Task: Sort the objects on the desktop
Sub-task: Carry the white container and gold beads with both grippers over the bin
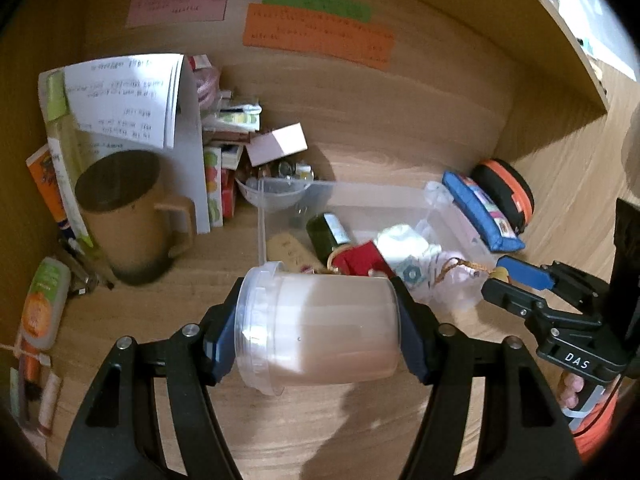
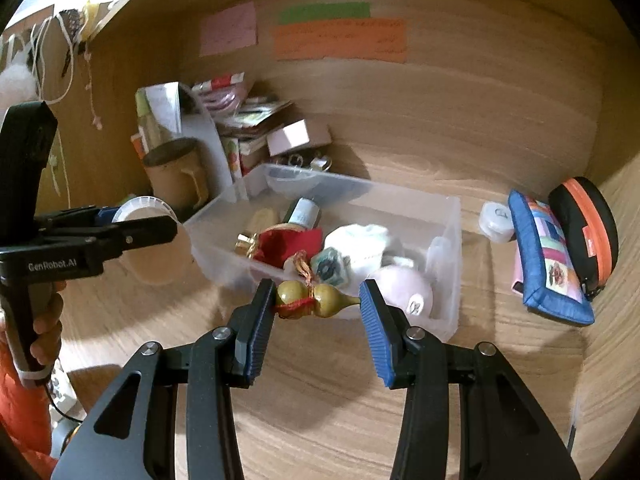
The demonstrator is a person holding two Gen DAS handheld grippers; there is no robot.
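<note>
My left gripper (image 1: pixel 316 332) is shut on a clear plastic jar (image 1: pixel 320 328) lying sideways, held above the desk just in front of the clear storage bin (image 1: pixel 384 196). The left gripper also shows in the right wrist view (image 2: pixel 140 224). My right gripper (image 2: pixel 316 312) is shut on a small yellow-green gourd charm (image 2: pixel 316 300) with a red cord, held by its two ends at the bin's near wall (image 2: pixel 448 280). The right gripper shows at the right of the left wrist view (image 1: pixel 516 280). The bin holds a red pouch (image 2: pixel 288 244), a dark bottle (image 1: pixel 328 232), white cloth (image 2: pixel 360 244) and small trinkets.
A brown mug (image 1: pixel 128 216), papers and small boxes crowd the back left corner. A blue pouch (image 2: pixel 548 256) and a black-and-orange case (image 2: pixel 584 228) stand at the right by a wooden side wall. A small white round box (image 2: pixel 496 220) lies beside them. Tubes (image 1: pixel 40 308) lie at far left.
</note>
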